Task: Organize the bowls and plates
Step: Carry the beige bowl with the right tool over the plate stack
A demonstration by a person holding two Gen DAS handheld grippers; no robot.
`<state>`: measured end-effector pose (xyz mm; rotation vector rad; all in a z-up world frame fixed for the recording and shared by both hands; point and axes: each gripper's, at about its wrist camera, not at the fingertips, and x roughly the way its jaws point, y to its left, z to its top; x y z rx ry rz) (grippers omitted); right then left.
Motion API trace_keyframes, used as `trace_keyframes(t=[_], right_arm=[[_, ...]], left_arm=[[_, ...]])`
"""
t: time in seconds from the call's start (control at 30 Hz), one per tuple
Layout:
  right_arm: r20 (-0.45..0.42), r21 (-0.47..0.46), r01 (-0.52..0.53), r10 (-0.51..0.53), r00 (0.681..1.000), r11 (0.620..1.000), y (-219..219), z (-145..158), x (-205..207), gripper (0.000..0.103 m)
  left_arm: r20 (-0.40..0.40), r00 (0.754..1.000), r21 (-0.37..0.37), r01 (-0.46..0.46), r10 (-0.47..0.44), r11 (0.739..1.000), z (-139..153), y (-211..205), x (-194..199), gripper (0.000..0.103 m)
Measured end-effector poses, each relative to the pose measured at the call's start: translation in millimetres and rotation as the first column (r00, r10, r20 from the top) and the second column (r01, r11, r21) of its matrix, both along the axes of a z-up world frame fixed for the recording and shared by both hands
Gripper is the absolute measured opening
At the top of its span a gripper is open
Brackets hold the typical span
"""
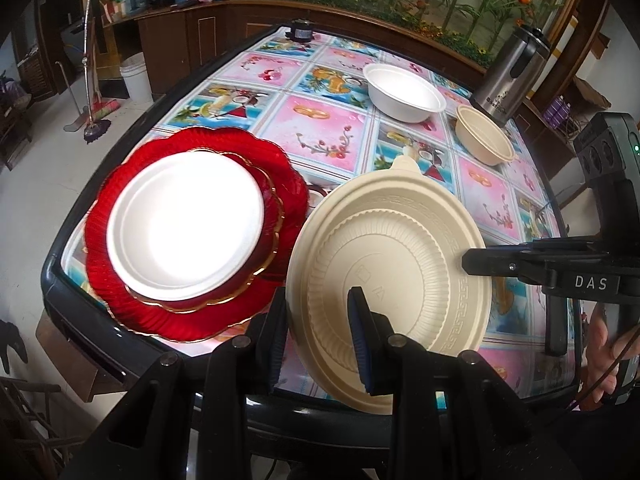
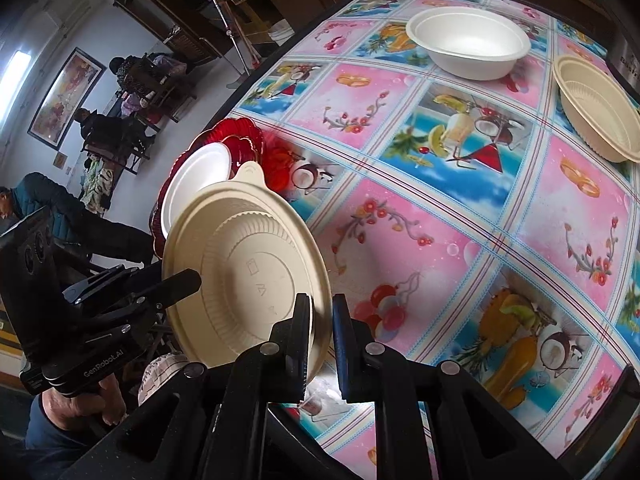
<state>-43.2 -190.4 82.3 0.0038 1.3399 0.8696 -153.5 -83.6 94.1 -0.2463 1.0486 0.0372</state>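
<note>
A cream plastic plate (image 1: 394, 264) is held tilted above the table's near edge, and it also shows in the right wrist view (image 2: 244, 276). My left gripper (image 1: 320, 340) is shut on its near rim. My right gripper (image 2: 320, 344) grips the opposite rim, its finger (image 1: 504, 264) reaching in from the right. A white plate (image 1: 184, 224) lies on stacked red scalloped plates (image 1: 120, 280) at the left. A white bowl (image 1: 404, 94) and a cream bowl (image 1: 484, 136) stand at the far right.
The table (image 1: 320, 128) has a colourful patterned cloth and a dark raised rim. A steel kettle (image 1: 510, 76) stands behind the cream bowl. A small black device (image 1: 300, 32) sits at the far edge. People sit in the room beyond (image 2: 112, 128).
</note>
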Motion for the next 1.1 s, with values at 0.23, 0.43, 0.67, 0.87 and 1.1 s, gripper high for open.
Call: trace_keyframes(t=[0.23,0.43,0.67,0.87,1.1], right_arm=[[0.008,0.01,-0.026,0.026,1.0,1.0,14.0,5.7,-3.2,0.013],[0.028,0.024,-0.045,0.044,0.999,0.999,27.3,16.4,-4.2,0.013],[0.046,0.041,-0.07,0.068,0.997,0.997,44.9,25.7,-4.1,0.013],[0.045,0.035,-0.098,0.097,0.994,0.995,63.3,27.0,-2.8,0.013],[0.05,0.035,-0.126,0.124,0.991,0.991,84.0,27.9,-0.7,0.013]], left_arm=[[0.014,0.999,0.003,-0.03,0.03,1.0,5.0,12.3,-6.4,0.029],[0.029,0.998,0.006,-0.06,0.06,0.998,9.4,22.8,-12.8,0.029],[0.036,0.995,-0.002,-0.096,0.096,0.995,12.5,38.7,-16.7,0.029],[0.045,0.991,-0.009,-0.127,0.127,0.992,13.9,54.0,-20.5,0.029],[0.051,0.987,-0.013,-0.149,0.149,0.989,16.4,70.4,-20.0,0.029]])
